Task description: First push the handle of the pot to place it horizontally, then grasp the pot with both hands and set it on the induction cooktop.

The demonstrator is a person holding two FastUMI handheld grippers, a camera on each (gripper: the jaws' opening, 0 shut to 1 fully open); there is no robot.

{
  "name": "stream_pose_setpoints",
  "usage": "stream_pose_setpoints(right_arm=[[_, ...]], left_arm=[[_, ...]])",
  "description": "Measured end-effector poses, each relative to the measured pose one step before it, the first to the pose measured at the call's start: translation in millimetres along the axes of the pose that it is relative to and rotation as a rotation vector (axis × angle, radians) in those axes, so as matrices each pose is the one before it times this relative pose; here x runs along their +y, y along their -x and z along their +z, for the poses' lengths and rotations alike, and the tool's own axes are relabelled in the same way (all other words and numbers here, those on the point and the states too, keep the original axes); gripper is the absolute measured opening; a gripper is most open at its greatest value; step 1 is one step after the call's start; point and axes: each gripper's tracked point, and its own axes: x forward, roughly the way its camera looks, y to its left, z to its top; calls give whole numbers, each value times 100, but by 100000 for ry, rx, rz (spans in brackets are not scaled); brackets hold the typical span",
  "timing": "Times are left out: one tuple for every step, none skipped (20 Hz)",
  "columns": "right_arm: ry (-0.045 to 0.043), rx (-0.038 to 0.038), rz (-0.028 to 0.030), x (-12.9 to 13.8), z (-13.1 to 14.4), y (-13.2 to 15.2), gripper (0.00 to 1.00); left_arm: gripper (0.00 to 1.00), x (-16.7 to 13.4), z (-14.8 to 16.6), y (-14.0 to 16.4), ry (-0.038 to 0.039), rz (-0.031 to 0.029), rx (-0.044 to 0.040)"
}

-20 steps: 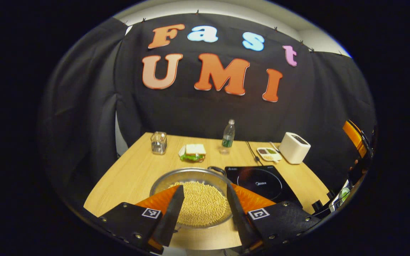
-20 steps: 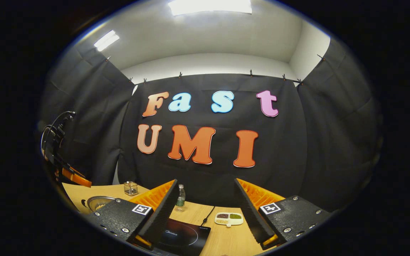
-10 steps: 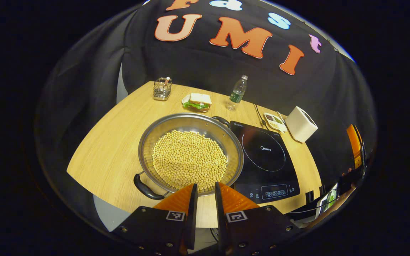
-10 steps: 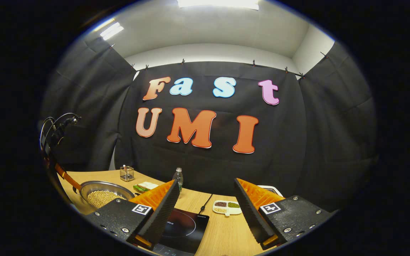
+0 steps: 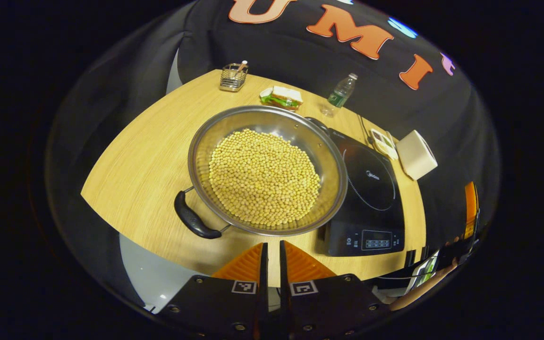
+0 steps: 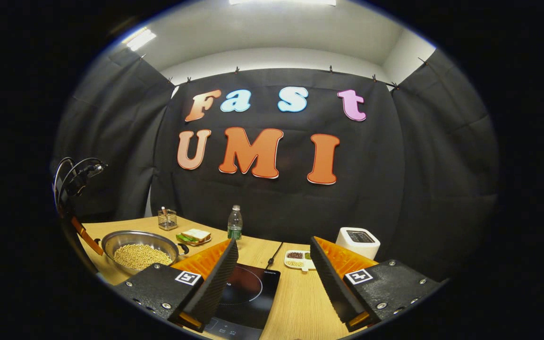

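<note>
Sitting on the table (image 5: 125, 156) just left of the cooktop (image 5: 371, 189), the pot (image 5: 267, 170) of beans needed a soft sideways nudge on its near handle (image 5: 192, 221). The left gripper (image 5: 272, 255) was nearly closed, holding nothing; a second before it gaped wide. The right gripper (image 6: 274, 278) was wide and empty.

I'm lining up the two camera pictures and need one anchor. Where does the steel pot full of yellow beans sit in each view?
Left gripper view: the round steel pot of yellow beans sits at centre, above the left gripper.
Right gripper view: the pot lies low at the left, beyond the right gripper.
Shared landmark: the black induction cooktop, just right of the pot in both views.
</note>
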Motion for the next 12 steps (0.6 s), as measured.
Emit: stream_pose_setpoints(right_arm=[[335,598,-636,-112,-267,52,95],[361,406,-191,10,-142,-60,95],[304,172,-69,35,-112,-132,95],[349,260,86,132,-160,-43,95],[367,268,80,138,-114,-94,95],[337,310,-27,32,-116,-79,95],[195,270,-275,-59,-165,-62,95],[59,447,-671,-103,-168,-99,95],[-173,251,-239,19,-142,-223,95],[-581,221,8,68,-118,-106,95],[-817,169,373,121,-41,-149,95],[-790,284,345,178,-88,-169,95]], left_arm=[[11,162,-3,-226,1496,10,798],[11,383,-65,-218,1026,617,789],[11,657,9,-489,878,1540,251],[11,538,33,-279,-226,1626,660],[11,422,-137,-314,-365,1202,373],[10,142,82,-254,-221,242,-215],[11,44,-69,-361,226,-323,272],[11,190,-88,-343,868,84,479],[11,293,75,-303,1034,485,424],[11,355,152,-354,1697,260,314],[9,64,286,-153,1151,-861,-55],[5,158,146,-141,796,-544,-60]])
